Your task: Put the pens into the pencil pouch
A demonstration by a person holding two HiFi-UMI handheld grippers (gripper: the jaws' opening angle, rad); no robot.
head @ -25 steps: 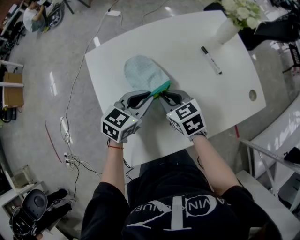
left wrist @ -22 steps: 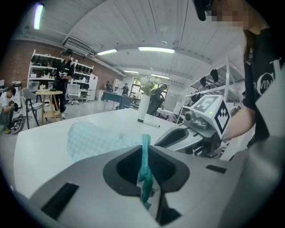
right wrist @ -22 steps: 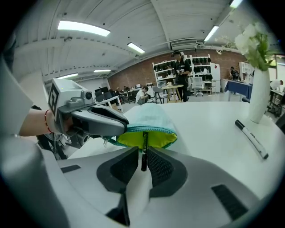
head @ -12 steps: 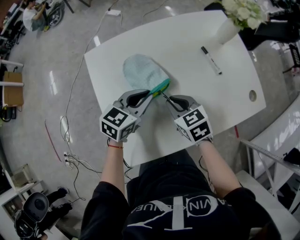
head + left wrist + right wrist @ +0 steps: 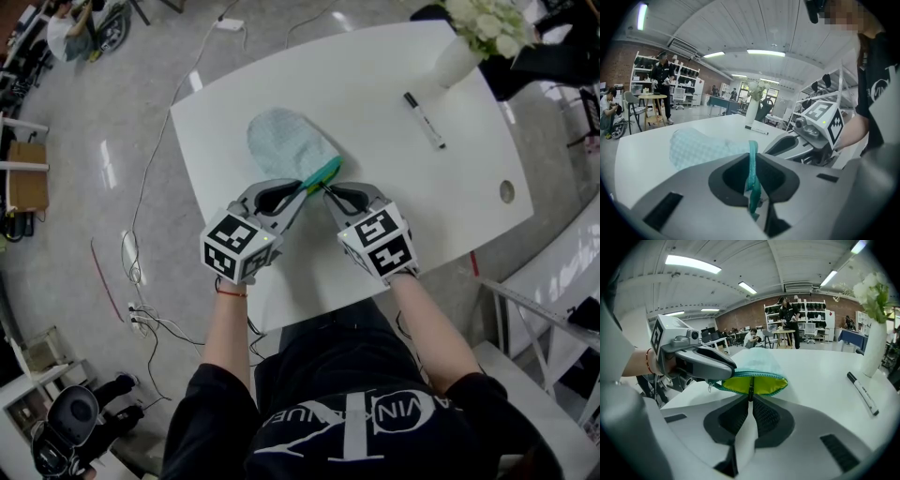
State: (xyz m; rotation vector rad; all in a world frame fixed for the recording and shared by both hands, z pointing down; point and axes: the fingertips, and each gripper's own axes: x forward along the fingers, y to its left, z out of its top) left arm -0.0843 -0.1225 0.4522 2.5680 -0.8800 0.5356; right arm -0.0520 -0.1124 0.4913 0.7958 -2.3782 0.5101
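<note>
A light blue pencil pouch (image 5: pixel 281 142) lies on the white table (image 5: pixel 375 84), its mouth toward me. My left gripper (image 5: pixel 302 190) is shut on the teal zipper edge (image 5: pixel 753 159) at the mouth's left end. My right gripper (image 5: pixel 326 192) has just been closing, and its jaws now pinch the near rim of the mouth (image 5: pixel 751 389). In the right gripper view the pouch (image 5: pixel 759 365) gapes open and shows its yellow-green lining (image 5: pixel 761 383). A black-and-white pen (image 5: pixel 424 120) lies apart on the table, far right. It also shows as the pen (image 5: pixel 863 393) in the right gripper view.
A white vase (image 5: pixel 457 58) with flowers stands at the table's far right corner, just beyond the pen. A round hole (image 5: pixel 506 192) sits near the table's right edge. Cables lie on the floor (image 5: pixel 141 187) to the left.
The right gripper drew back a little toward me, then came forward again to the pouch mouth and closed on its near rim. The left gripper and the pouch stayed put.
</note>
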